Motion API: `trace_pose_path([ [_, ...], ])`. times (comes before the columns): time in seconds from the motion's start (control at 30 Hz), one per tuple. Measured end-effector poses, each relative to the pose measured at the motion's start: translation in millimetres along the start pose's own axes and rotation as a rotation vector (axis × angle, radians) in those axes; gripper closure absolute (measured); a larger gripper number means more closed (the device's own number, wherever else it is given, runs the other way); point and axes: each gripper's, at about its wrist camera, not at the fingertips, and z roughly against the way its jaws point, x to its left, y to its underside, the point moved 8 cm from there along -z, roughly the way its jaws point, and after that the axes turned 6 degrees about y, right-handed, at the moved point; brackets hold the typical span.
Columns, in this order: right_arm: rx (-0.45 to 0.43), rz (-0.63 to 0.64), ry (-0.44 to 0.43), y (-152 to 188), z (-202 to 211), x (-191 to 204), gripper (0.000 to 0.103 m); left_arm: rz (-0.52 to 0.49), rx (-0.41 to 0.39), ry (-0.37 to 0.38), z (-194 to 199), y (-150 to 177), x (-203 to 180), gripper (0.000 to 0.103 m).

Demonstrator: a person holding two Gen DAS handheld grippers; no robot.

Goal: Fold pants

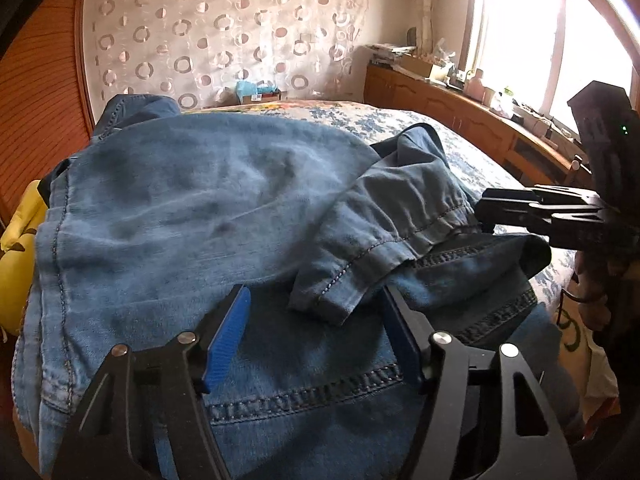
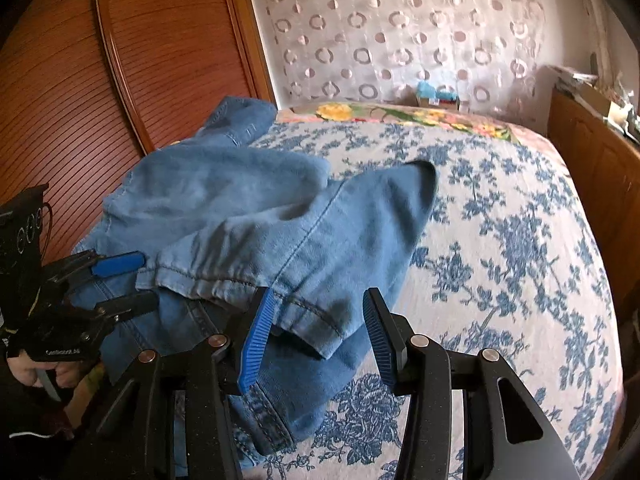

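Blue pants (image 2: pixel 256 216) lie bunched near bed's (image 2: pixel 500 240) left edge, leg ends flopped back over waist part. Folding step half done, still messy. Left gripper (image 1: pixel 316 332) part open over cloth, grabs nothing. Right gripper (image 2: pixel 320 332) part open around leg hem (image 2: pixel 312 312), pads not pinching. Next move, my guess: pinch hem, pull leg flat, line up edges.

Left gripper (image 1: pixel 316 340): lower centre, jaws apart, nothing clamped.
Right gripper (image 2: pixel 318 336): lower centre, jaws apart, nothing clamped.
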Motion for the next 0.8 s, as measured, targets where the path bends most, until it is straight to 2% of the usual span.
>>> trace_pose_path([
  [0.1, 0.019, -0.017, -0.015, 6.9, -7.7, -3.8, 0.052, -0.005, -0.003, 0.005, -1.1, 0.4, -1.4, 0.047],
  [0.2, 0.036, -0.029, -0.034, 13.8, -12.3, -1.1, 0.052, -0.015, -0.005, 0.010, -1.4, -1.0, -3.8, 0.061],
  [0.23, 0.036, -0.031, -0.034, 14.8, -12.6, -0.6, 0.052, -0.021, -0.007, 0.014, -0.9, -1.8, -5.6, 0.067],
  [0.37, 0.012, -0.042, -0.051, 13.6, -11.0, -0.8, 0.052, -0.025, -0.023, 0.009, 1.8, -7.6, -4.4, 0.079],
  [0.43, -0.004, -0.040, -0.076, 11.8, -9.8, -0.5, 0.070, -0.024, -0.030, 0.011, 5.0, -10.1, -4.3, 0.082],
  [0.47, -0.009, -0.036, -0.085, 10.9, -9.6, -1.0, 0.084, -0.025, -0.033, 0.014, 6.3, -11.2, -3.9, 0.082],
  [0.57, -0.038, -0.020, -0.099, 5.4, -1.6, -1.6, 0.096, -0.031, -0.061, 0.019, 15.8, -17.2, -9.0, 0.084],
  [0.8, -0.179, 0.052, -0.067, -34.8, 44.7, -0.8, 0.098, -0.050, -0.172, 0.063, 65.5, -42.6, -28.4, 0.085],
])
